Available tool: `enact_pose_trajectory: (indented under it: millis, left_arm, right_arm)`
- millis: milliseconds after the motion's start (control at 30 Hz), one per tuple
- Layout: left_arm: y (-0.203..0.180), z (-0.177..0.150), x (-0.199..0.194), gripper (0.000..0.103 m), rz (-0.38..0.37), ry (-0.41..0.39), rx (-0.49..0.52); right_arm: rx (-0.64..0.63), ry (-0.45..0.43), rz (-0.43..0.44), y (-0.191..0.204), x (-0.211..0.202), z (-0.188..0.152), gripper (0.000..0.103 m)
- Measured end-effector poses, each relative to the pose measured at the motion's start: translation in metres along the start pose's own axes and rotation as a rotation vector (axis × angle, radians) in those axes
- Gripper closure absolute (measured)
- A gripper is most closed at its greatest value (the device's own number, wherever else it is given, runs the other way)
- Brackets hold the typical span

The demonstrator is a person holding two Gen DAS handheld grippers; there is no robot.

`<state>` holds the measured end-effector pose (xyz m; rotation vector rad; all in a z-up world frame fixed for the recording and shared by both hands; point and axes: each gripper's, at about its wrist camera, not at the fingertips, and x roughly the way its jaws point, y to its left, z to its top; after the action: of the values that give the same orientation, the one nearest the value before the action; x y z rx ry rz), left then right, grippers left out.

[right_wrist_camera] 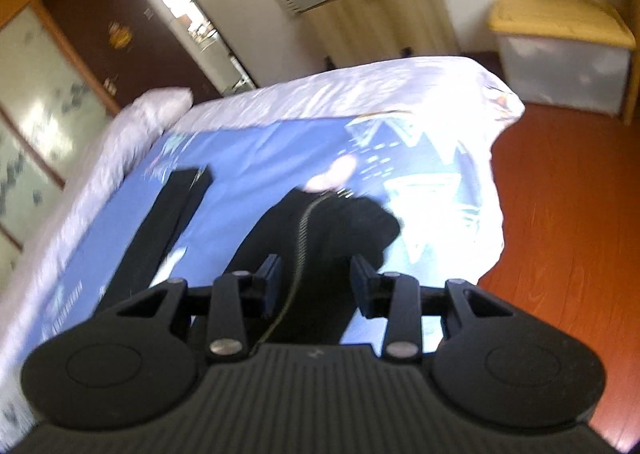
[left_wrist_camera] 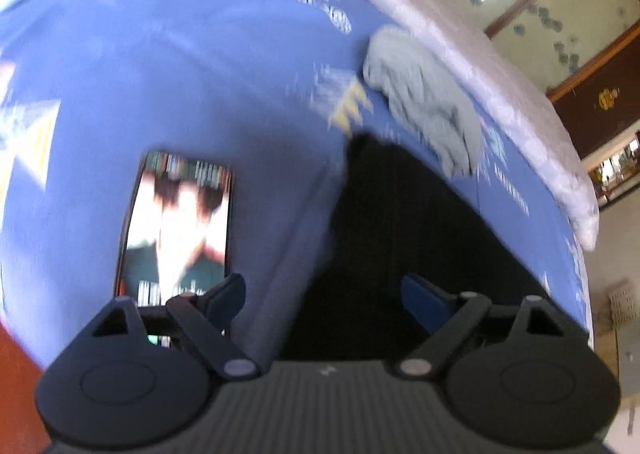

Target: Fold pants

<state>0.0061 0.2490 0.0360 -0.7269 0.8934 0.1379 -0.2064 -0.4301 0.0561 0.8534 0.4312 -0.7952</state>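
Black pants lie on a blue printed bedsheet. In the left wrist view my left gripper is open above the sheet at the pants' left edge, holding nothing. In the right wrist view the pants show a long leg stretched away and a bunched part with a zipper line. My right gripper is open just above that bunched part, with the zipper running between the fingers. Both views are blurred by motion.
A lit phone lies on the sheet left of the pants. A crumpled grey garment lies beyond them. A white quilt borders the sheet. Past the bed's edge are red-brown floor, a storage bin and cabinets.
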Motion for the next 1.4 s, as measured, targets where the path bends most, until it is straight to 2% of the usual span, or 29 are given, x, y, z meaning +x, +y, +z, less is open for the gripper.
enact_pose_trajectory:
  millis: [133, 267, 433, 533, 633, 733, 800, 867, 967, 1033, 1067, 1100, 1133, 1167, 1200, 1233, 1400]
  left_arm:
    - [0.011, -0.032, -0.007, 0.013, 0.013, 0.044, -0.024]
    - [0.028, -0.053, -0.015, 0.013, 0.028, 0.085, -0.095]
    - [0.043, -0.073, -0.013, 0.011, -0.053, 0.124, -0.203]
    - [0.038, -0.082, 0.003, 0.011, -0.095, 0.167, -0.237]
    - [0.022, -0.081, 0.015, 0.004, -0.068, 0.165, -0.212]
    - [0.019, -0.080, 0.016, 0.005, -0.050, 0.169, -0.223]
    - [0.018, -0.079, 0.010, 0.016, -0.067, 0.166, -0.233]
    - [0.013, -0.078, 0.004, 0.018, -0.096, 0.154, -0.223]
    - [0.001, -0.078, 0.007, 0.021, -0.081, 0.141, -0.173]
    - [-0.005, -0.078, 0.016, 0.033, -0.074, 0.160, -0.158]
    - [-0.008, -0.079, 0.020, 0.047, -0.079, 0.176, -0.152]
    - [-0.012, -0.080, 0.022, 0.066, -0.083, 0.188, -0.140]
    - [-0.015, -0.080, 0.025, 0.077, -0.085, 0.201, -0.123]
    - [-0.019, -0.080, 0.027, 0.092, -0.087, 0.218, -0.108]
    - [-0.021, -0.079, 0.029, 0.092, -0.088, 0.227, -0.102]
    - [-0.021, -0.076, 0.028, 0.093, -0.093, 0.228, -0.104]
    - [-0.023, -0.053, 0.006, 0.093, -0.206, 0.182, -0.182]
  right_arm:
    - [0.039, 0.027, -0.003, -0.016, 0.007, 0.000, 0.060]
    - [0.079, 0.078, 0.019, -0.024, 0.018, -0.011, 0.060]
    - [0.128, 0.114, 0.052, -0.028, 0.028, -0.013, 0.060]
    - [0.163, 0.130, 0.080, -0.029, 0.034, -0.011, 0.060]
    - [0.163, 0.140, 0.099, -0.026, 0.038, -0.010, 0.060]
    - [0.167, 0.138, 0.101, -0.026, 0.040, -0.007, 0.060]
    - [0.192, 0.136, 0.111, -0.028, 0.039, -0.005, 0.060]
    - [0.209, 0.130, 0.138, -0.030, 0.037, -0.004, 0.060]
    - [0.209, 0.133, 0.156, -0.028, 0.039, -0.003, 0.060]
    - [0.200, 0.137, 0.160, -0.025, 0.041, -0.004, 0.060]
    - [0.193, 0.140, 0.160, -0.023, 0.041, -0.004, 0.060]
    - [0.185, 0.142, 0.162, -0.021, 0.042, -0.005, 0.060]
    - [0.176, 0.142, 0.161, -0.020, 0.041, -0.005, 0.062]
    - [0.163, 0.143, 0.167, -0.018, 0.041, -0.005, 0.068]
    - [0.148, 0.147, 0.178, -0.017, 0.041, -0.004, 0.086]
    - [0.136, 0.153, 0.187, -0.015, 0.041, -0.003, 0.090]
    - [0.132, 0.086, 0.253, -0.001, 0.023, 0.015, 0.094]
